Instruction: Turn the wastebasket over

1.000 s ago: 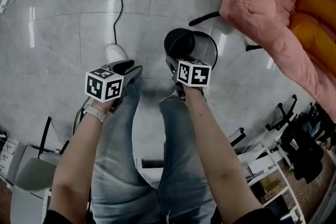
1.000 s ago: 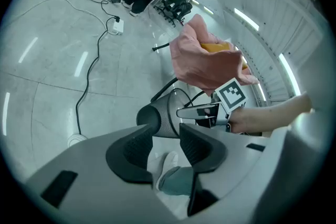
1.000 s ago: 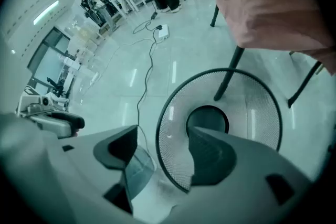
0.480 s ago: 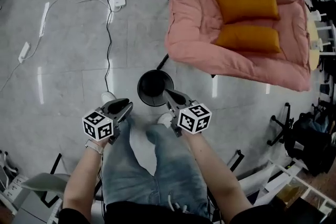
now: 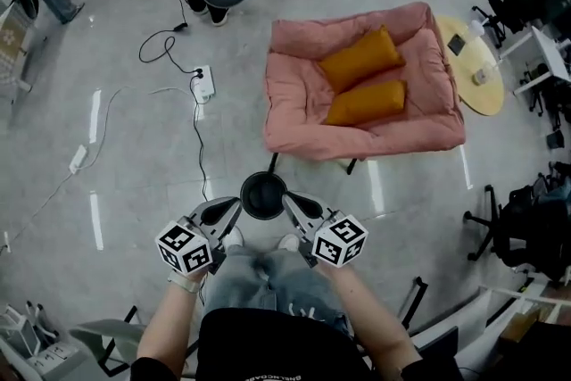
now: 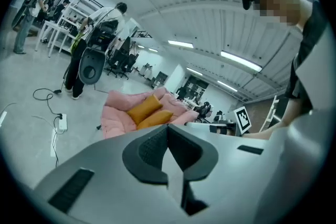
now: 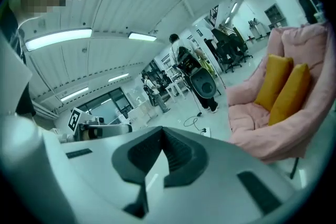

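- A white power strip (image 5: 203,82) lay on the grey floor (image 5: 125,165) at about 11 o'clock from the wastebasket, and a black cable (image 5: 198,143) ran from it toward the person's feet.
- The left tongs (image 5: 228,210) were held up in front of the person, tips aimed toward 1 o'clock. Their jaws had just been closing and now met pad to pad, with nothing between them.
- The wastebasket (image 5: 264,194), black and round, stood on the floor at 12 o'clock from the person's white shoes (image 5: 234,237). In the head view it showed between the tips of the two tongs, far below them, and neither touched it. From straight above I could not tell whether its mouth or its base faced up.
- The right tongs (image 5: 293,203) pointed toward 11 o'clock, with jaws pressed fully together and empty.
- A pink lounger (image 5: 294,116) sat at 1 o'clock from the wastebasket, close behind it, with two orange cushions (image 5: 359,58) lying side by side inside.
- A round yellow table (image 5: 487,99) stood just beside the lounger's right edge, at 2 o'clock, with small items on it.
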A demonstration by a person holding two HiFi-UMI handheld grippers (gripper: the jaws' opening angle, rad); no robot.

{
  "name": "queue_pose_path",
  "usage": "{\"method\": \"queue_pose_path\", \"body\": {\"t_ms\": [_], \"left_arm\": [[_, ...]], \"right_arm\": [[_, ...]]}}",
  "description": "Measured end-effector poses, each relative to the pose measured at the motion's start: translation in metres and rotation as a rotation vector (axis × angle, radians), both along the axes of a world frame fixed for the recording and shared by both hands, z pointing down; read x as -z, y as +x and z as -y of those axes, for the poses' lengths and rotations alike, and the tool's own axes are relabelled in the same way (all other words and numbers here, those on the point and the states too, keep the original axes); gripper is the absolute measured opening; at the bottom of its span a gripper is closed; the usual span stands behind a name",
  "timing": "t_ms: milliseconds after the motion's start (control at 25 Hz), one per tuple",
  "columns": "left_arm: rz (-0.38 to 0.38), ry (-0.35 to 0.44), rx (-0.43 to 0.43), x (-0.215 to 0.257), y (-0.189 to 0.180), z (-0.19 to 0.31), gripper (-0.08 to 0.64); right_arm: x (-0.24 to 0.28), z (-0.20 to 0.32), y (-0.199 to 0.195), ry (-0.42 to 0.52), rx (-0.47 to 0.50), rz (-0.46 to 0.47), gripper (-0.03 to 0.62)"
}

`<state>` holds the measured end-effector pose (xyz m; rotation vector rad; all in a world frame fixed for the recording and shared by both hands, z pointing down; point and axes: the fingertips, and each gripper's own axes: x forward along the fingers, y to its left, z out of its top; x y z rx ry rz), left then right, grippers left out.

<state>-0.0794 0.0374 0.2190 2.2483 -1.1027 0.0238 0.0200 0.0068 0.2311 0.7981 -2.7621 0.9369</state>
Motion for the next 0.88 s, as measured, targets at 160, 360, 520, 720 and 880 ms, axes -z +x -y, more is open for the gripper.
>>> {"method": "queue_pose_path", "body": {"t_ms": [160,360,520,720,880], "left_arm": [[-0.006,0.062,-0.042,0.058,0.013,0.009,0.014],[-0.049,0.136,-0.081,0.115,0.029,0.004,0.014],[-0.073,0.223,-0.136,0.146,0.037,0.005,0.014],[-0.068,0.301,-0.188,0.168,0.039,0.003,0.014],[-0.123,0.327,-0.241,0.186,0.040,-0.003,0.014]], "right_arm": [[0.053,-0.001,-0.001,0.043,-0.045,0.046,0.009],[0.124,-0.009,0.002,0.139,-0.084,0.081,0.009],[0.161,-0.012,0.003,0.208,-0.106,0.090,0.009],[0.172,-0.023,0.003,0.310,-0.093,-0.004,0.009],[0.177,-0.023,0.004,0.321,-0.098,-0.020,0.009]]}}
